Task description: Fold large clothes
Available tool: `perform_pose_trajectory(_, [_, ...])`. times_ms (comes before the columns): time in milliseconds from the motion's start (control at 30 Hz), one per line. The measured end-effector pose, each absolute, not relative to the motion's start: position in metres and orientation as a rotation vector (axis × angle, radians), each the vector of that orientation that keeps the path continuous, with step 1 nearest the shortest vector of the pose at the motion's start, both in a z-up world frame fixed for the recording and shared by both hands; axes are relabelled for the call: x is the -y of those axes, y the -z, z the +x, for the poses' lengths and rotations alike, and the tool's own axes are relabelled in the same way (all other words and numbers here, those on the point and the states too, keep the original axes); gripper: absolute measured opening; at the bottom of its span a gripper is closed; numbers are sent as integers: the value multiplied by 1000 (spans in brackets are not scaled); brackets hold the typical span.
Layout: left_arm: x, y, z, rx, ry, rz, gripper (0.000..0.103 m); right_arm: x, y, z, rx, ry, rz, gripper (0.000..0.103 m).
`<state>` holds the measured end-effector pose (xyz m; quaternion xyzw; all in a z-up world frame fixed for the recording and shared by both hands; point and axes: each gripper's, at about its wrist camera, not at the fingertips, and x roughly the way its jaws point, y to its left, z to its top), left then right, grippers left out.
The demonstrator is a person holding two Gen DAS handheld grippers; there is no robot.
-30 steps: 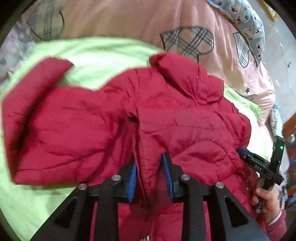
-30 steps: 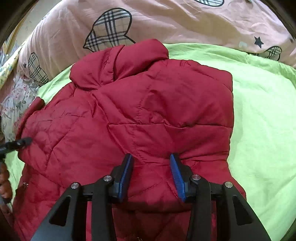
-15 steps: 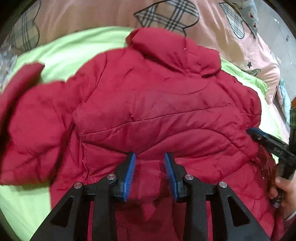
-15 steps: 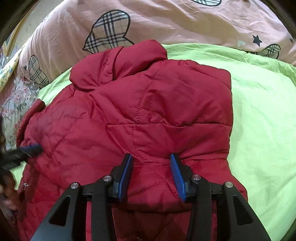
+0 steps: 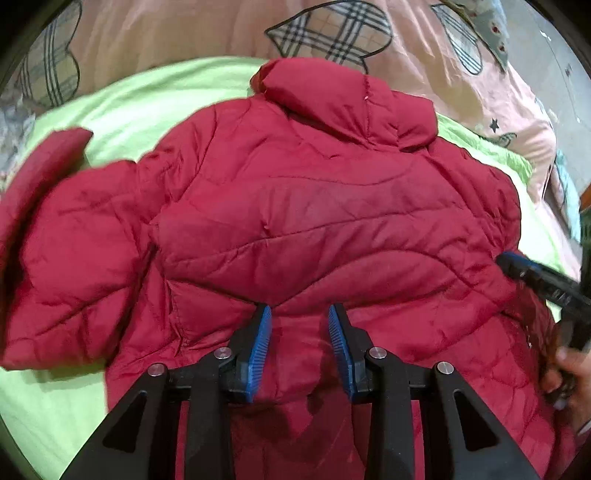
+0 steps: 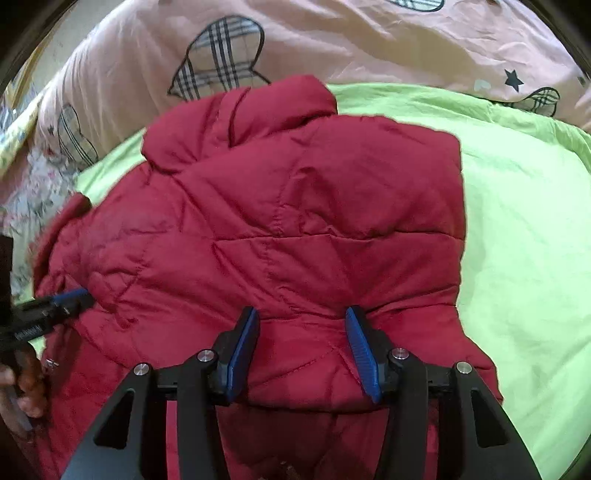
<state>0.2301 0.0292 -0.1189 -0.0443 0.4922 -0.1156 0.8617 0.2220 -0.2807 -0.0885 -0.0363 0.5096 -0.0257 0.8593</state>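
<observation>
Jacket (image 5: 314, 221) now lies flatter than a second ago; left gripper (image 5: 300, 314) and right gripper (image 6: 301, 314) each pinch its hem, ready for folding.

The right tool (image 6: 301, 350) grips a bunched fold of the red jacket (image 6: 295, 206) on the green sheet (image 6: 524, 229).

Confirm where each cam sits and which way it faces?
Left wrist: on the left tool, facing forward over the red jacket to the pink quilt; right tool and hand at right edge.
Right wrist: on the right tool, same heading; left tool at left edge.
Shared: jacket, green sheet, quilt.
</observation>
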Motion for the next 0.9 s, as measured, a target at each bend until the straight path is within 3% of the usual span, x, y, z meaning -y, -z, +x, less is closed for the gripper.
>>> perform_pose_trajectory(100, [-35,106,217,-1008,201,-77,58,281,69,210,-1046,42,-27,52])
perform_pose_trajectory(533, [-105,72,178,-935,11,-132,59,269,36,153,-1064,-48,89,58])
perform_pose_trajectory(767, [-131,50,192,-889,-150,-65,80,259,30,140,-1057,-75,92,59])
perform_pose_trajectory(900, [-146,53,217,-910,-236,-30,82,252,30,134,-1055,-87,83,59])
